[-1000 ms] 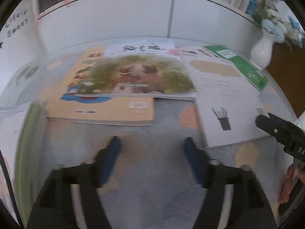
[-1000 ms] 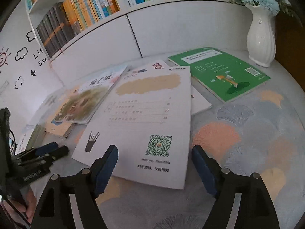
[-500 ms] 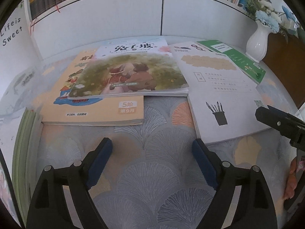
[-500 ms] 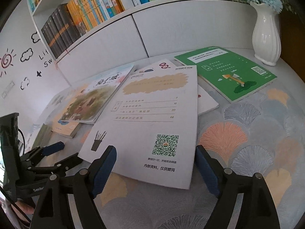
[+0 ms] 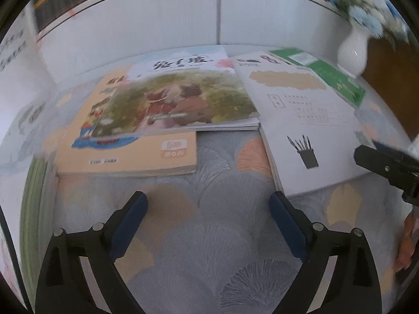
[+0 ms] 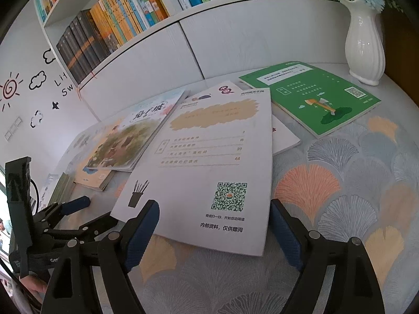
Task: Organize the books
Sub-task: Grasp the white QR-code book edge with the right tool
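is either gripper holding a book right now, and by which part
Nothing is held. The left gripper, its jaws opening, has only tablecloth between them; the right gripper stands open around the white booklet's near edge.

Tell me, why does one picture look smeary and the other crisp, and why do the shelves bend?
Left wrist view: motion-blurred throughout, so the picture book cover and the white vase smear. Right wrist view: sharp, the QR code on the white booklet reads clearly. Both views: fisheye lenses bow the bookshelf edge and darken the corners; soft daylight, no harsh glare.

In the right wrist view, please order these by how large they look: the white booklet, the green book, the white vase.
1. white booklet, though it lies nearest the camera
2. green book
3. white vase
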Motion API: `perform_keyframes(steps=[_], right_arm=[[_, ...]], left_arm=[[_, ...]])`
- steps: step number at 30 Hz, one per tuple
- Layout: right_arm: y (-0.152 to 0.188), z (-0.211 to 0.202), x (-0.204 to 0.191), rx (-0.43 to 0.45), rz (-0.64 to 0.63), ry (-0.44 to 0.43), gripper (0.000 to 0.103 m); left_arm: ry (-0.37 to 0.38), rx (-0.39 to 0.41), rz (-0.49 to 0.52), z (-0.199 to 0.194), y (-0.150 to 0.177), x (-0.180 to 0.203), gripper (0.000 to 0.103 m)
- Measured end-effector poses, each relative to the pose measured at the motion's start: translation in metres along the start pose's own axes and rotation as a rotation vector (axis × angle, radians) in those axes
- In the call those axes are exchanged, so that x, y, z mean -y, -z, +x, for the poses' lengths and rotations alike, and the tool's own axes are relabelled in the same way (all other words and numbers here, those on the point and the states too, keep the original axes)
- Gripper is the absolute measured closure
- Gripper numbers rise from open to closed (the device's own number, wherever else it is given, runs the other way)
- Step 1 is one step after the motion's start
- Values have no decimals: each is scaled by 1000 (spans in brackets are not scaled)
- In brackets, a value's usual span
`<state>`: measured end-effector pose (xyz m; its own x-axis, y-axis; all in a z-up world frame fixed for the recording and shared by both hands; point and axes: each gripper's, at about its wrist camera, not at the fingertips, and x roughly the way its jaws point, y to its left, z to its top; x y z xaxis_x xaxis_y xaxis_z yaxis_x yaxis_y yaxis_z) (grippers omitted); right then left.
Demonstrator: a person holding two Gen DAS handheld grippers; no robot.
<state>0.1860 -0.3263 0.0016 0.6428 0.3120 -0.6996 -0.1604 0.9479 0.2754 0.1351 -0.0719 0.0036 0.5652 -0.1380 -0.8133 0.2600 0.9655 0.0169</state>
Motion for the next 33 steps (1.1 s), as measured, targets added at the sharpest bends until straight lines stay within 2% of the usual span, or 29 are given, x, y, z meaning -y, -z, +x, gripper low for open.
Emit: perform_keyframes(steps=[3, 7, 9, 12, 14, 15, 17, 21, 25, 28, 30, 33], right_arm=[[-6, 0, -5, -69, -19, 18, 18], [1, -7, 0, -101, 25, -98, 18], [9, -13, -7, -126, 12, -135, 18], [16, -21, -12, -149, 18, -172, 17], [26, -28, -16, -160, 5, -162, 17], [29, -30, -17, -161, -1, -163, 18], [41, -30, -26, -211, -31, -215, 19], [67, -44, -58, -226, -160, -160, 20], [72, -49, -54, -219, -143, -133, 20], [65, -51, -38, -190, -70, -112, 20], [61, -52, -28, -179, -16, -153, 20], [50, -44, -21, -155, 47, -184, 20]], left_arm=[[41, -42, 19, 1, -5, -4, 14], [57, -70, 62, -8, 2, 4, 21], [48, -70, 83, -15, 10, 10, 27], [68, -81, 89, -25, 22, 11, 30], [118, -94, 89, -32, 32, 10, 29], [195, -98, 96, -40, 41, 12, 29], [230, -101, 132, -52, 53, 21, 28], [152, -67, 224, -66, 79, 36, 25], [173, -82, 143, -67, 74, 20, 25], [141, -84, 62, -59, 59, 0, 25], [103, -88, 11, -50, 51, -14, 25], [85, -78, -48, -38, 38, -26, 25]])
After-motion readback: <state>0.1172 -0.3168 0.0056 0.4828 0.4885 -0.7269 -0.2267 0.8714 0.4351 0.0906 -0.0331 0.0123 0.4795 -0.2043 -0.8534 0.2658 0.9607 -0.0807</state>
